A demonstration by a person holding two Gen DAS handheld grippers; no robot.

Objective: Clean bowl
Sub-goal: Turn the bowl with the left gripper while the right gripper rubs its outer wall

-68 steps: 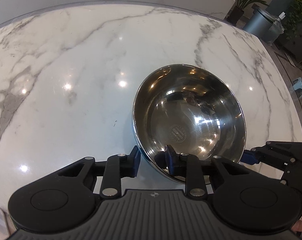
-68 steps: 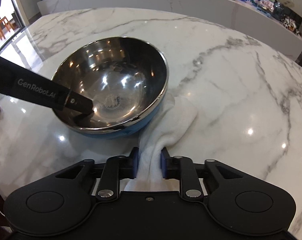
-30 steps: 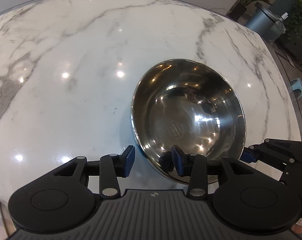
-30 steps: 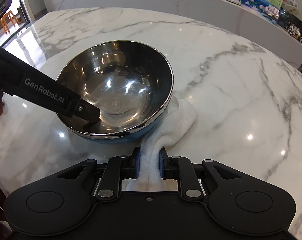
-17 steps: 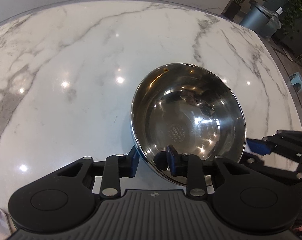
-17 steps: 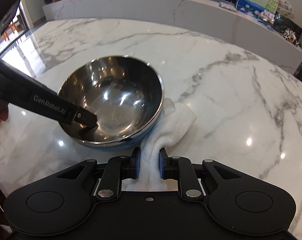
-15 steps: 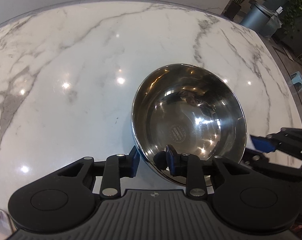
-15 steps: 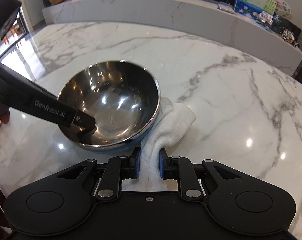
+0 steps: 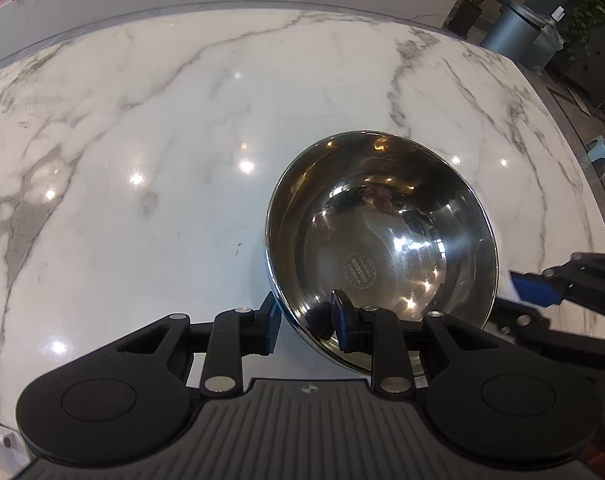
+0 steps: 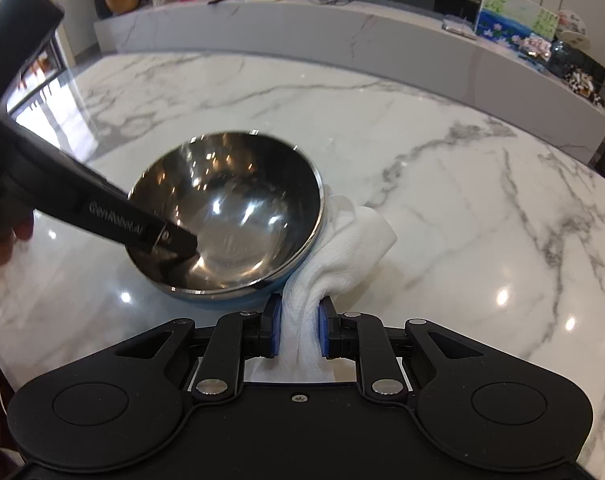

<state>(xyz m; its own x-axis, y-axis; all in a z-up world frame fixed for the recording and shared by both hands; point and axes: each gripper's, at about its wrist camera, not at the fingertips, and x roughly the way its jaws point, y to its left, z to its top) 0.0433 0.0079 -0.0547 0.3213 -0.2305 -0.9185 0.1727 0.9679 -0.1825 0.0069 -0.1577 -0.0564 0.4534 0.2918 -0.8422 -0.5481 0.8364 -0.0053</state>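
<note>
A steel bowl (image 9: 382, 240) with a blue outer shell sits tilted on the white marble table (image 9: 142, 160). My left gripper (image 9: 304, 324) is shut on the bowl's near rim, with one finger inside and one outside. In the right wrist view, the left gripper's finger (image 10: 174, 240) reaches into the bowl (image 10: 230, 208) from the left. My right gripper (image 10: 298, 328) is shut on a white cloth (image 10: 350, 240), which is bunched against the bowl's outer right side. In the left wrist view, the right gripper (image 9: 534, 292) shows beyond the bowl's right edge.
The marble table (image 10: 462, 200) stretches wide around the bowl. A long marble counter (image 10: 342, 40) with small items runs behind it. A grey bin (image 9: 514, 28) and potted plants stand past the table's far right edge. A person's hand (image 10: 2, 232) holds the left gripper.
About a second ago the left gripper was spread wider, then closed on the rim. The right gripper and cloth have drawn back a little from the bowl, and the right view is now blurred by motion.
</note>
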